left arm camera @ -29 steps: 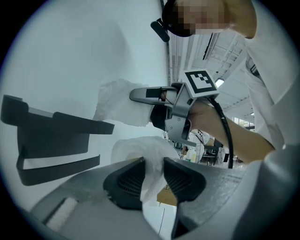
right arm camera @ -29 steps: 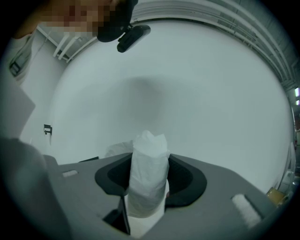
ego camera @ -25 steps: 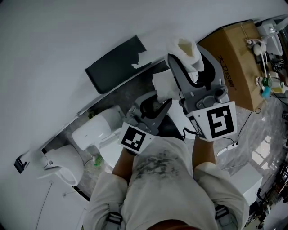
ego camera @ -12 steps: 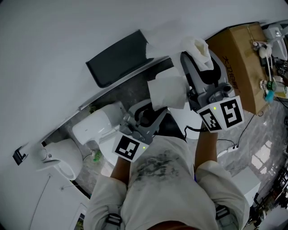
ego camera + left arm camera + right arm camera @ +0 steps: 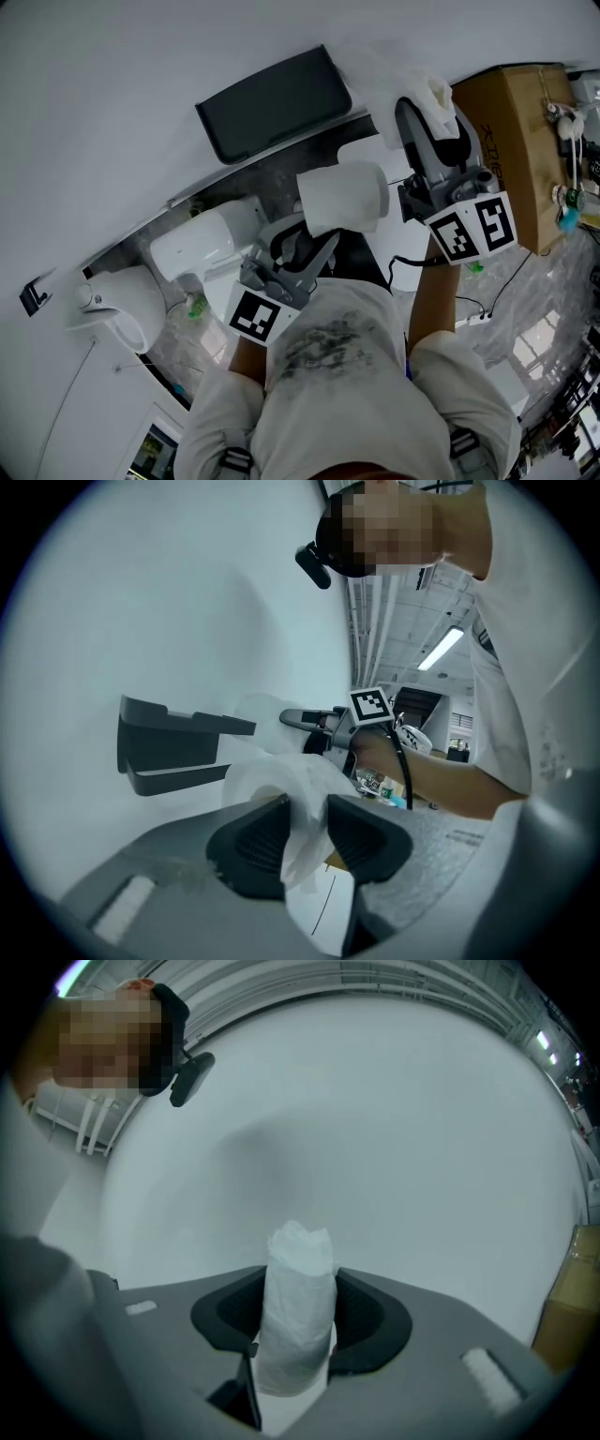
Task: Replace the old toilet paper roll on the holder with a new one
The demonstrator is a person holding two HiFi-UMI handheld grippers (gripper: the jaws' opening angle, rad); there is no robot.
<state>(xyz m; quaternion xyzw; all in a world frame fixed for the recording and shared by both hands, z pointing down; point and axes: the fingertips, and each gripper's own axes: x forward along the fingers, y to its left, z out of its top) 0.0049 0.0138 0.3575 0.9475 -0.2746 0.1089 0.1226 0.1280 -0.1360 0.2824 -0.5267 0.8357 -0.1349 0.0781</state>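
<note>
Two rolls, so which jaws have which?
My left gripper (image 5: 305, 832) has its jaws closed on the side of the full new roll (image 5: 342, 199), near the dark holder (image 5: 272, 103) on the white wall (image 5: 141, 75).
And your right?
My right gripper (image 5: 300, 1312) is clamped on the squashed old roll (image 5: 300, 1251), up by the cardboard box (image 5: 506, 141), apart from the holder.

Pale printed T-shirt (image 5: 328, 375) — grey left hand-held gripper (image 5: 314, 239), right hand-held gripper (image 5: 427, 108), black-and-white marker cubes (image 5: 473, 230).
</note>
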